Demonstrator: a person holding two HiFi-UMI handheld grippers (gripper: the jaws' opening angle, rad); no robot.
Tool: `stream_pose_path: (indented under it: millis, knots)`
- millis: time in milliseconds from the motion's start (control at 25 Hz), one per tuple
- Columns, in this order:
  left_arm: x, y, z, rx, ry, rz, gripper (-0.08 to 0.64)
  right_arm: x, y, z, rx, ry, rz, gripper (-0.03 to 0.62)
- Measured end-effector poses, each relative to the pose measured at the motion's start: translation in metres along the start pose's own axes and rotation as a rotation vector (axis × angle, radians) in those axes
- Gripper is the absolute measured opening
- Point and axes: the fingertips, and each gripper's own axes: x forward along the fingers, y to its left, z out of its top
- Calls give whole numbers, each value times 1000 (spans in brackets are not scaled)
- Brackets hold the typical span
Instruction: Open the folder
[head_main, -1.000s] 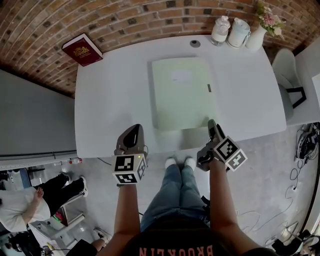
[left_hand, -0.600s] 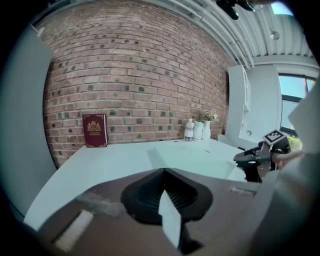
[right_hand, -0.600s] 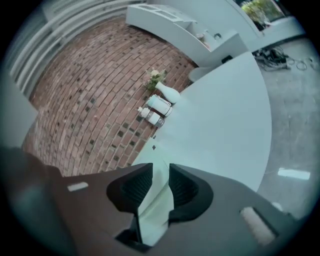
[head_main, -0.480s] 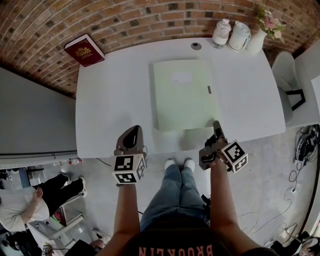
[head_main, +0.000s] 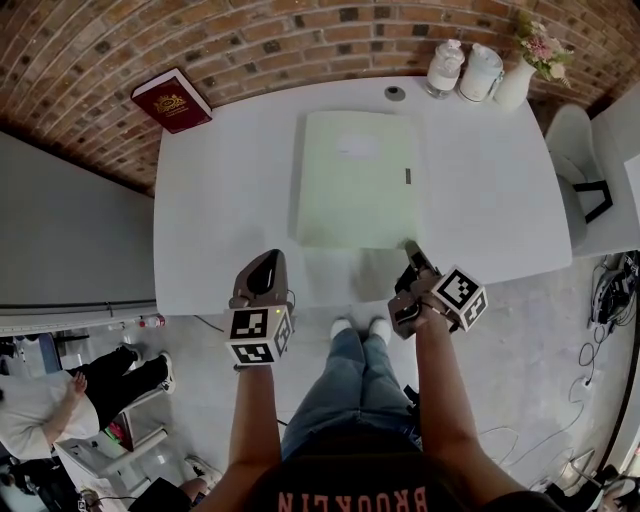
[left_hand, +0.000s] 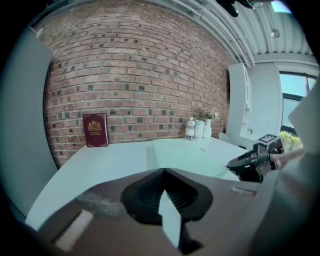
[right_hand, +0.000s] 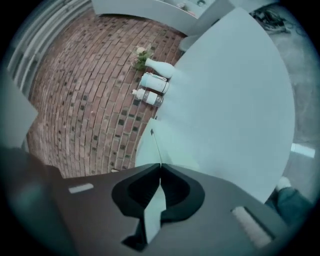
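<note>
A pale green folder (head_main: 355, 180) lies closed and flat on the white table (head_main: 220, 200), with a small dark tab (head_main: 407, 176) at its right edge. My right gripper (head_main: 410, 250) is at the folder's near right corner. In the right gripper view its jaws have just been closing and now stand shut (right_hand: 160, 165), with the thin edge of the folder (right_hand: 150, 145) running in between the tips. My left gripper (head_main: 266, 260) hovers over the table's near edge, left of the folder. It is shut (left_hand: 162, 171) with nothing in it.
A red book (head_main: 170, 98) leans on the brick wall at the far left. A bottle (head_main: 444, 64), a jar (head_main: 480, 66) and a flower vase (head_main: 515, 70) stand at the far right corner. A chair (head_main: 570, 150) stands past the table's right end.
The right gripper has rolled, moved a little left onto the folder's near right corner and shut there. The folder has shifted slightly left. The left gripper has not moved.
</note>
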Motion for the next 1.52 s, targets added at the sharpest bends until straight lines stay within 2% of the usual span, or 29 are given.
stream_pose_path:
  millis: [120, 360, 880, 1080, 1520]
  knots:
    - [-2, 0, 2, -2, -6, 4, 0, -1, 3, 2, -164, 5, -85, 8]
    - [-5, 2, 7, -9, -27, 14, 0, -9, 12, 17, -628, 20, -286, 10]
    - [-17, 4, 21, 3, -59, 51, 0, -16, 25, 31, -1258, 46, -531, 24]
    - [-22, 6, 22, -6, -66, 73, 0, -17, 29, 31, -1261, 64, -530, 26]
    - [-52, 0, 33, -15, -139, 146, 0, -25, 38, 30, -1174, 82, -421, 34]
